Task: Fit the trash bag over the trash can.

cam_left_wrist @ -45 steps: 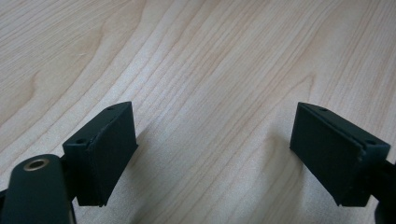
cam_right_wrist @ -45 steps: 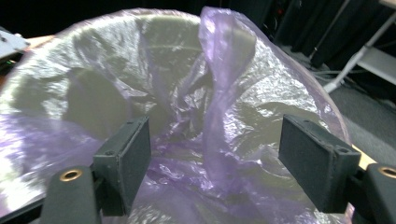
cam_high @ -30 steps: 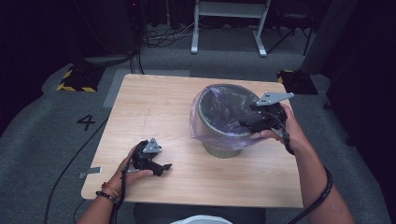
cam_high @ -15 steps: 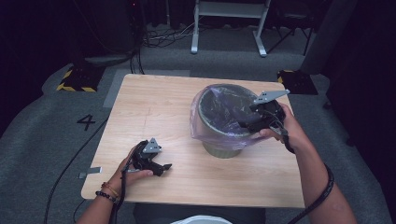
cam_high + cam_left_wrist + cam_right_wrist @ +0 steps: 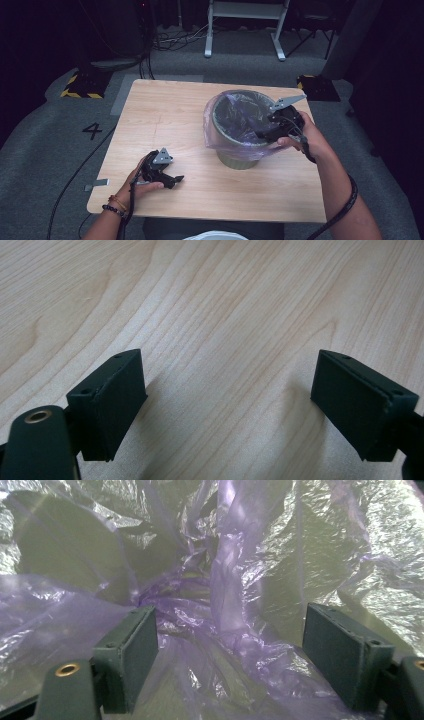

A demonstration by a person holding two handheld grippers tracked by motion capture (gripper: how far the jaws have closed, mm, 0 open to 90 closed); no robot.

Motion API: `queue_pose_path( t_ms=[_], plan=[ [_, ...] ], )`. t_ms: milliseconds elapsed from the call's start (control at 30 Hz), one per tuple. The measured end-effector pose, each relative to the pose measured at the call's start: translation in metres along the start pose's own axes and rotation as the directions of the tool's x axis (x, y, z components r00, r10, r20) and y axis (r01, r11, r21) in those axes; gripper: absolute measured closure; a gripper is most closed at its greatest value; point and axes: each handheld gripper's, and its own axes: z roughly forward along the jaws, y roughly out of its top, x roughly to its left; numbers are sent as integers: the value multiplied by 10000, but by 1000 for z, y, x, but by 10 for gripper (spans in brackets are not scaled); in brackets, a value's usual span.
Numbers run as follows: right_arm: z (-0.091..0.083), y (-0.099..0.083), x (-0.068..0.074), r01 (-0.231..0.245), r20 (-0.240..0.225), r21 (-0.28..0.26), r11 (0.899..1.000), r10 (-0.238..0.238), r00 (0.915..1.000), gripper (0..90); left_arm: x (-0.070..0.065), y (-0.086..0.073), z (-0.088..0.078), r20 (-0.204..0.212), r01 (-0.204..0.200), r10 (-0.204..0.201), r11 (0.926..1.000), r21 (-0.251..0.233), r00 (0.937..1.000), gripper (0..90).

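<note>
So the purple bin liner [image 5: 235,142] is sitting in the green bin [image 5: 235,160], right of middle on the bench [image 5: 165,110]. Looks mostly done to me: the plastic is folded over the rim and hangs down the outside pretty much all round. What's left is the inside, where it's bunched and twisted toward the bottom instead of lying flat on the walls. Bin stands upright, long axis vertical, mouth pointing up. The right gripper [image 5: 265,132] is over the right rim, dipping in, jaws spread apart with nothing pinched, just crinkly liner [image 5: 220,595] between them. The left gripper [image 5: 172,180] rests on the near-left bench, jaws wide, empty.
</note>
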Motion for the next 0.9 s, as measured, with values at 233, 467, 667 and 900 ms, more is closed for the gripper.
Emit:
queue_pose_path(
  t_ms=[233, 467, 667, 900],
  plan=[
    [1, 4, 1, 311, -58, 642, 9975, -308, 9995, 222, 0, 0, 0, 0, -13, 13, 10000, 10, 10000, 140],
    [4, 5, 3, 460, -67, 801, 9957, -456, 9989, 230, 0, 0, 0, -8, -4, 4, 10000, 8, 10000, 140],
    [1, 3, 2, 337, -94, 433, 9985, -334, 9994, 239, 0, 0, 0, -7, -1, 1, 10000, 6, 10000, 140],
    [-15, 1, 1, 339, -75, -808, 9962, -346, 9994, 243, 0, 0, 0, -8, -2, 2, 10000, 8, 10000, 140]
  ],
)
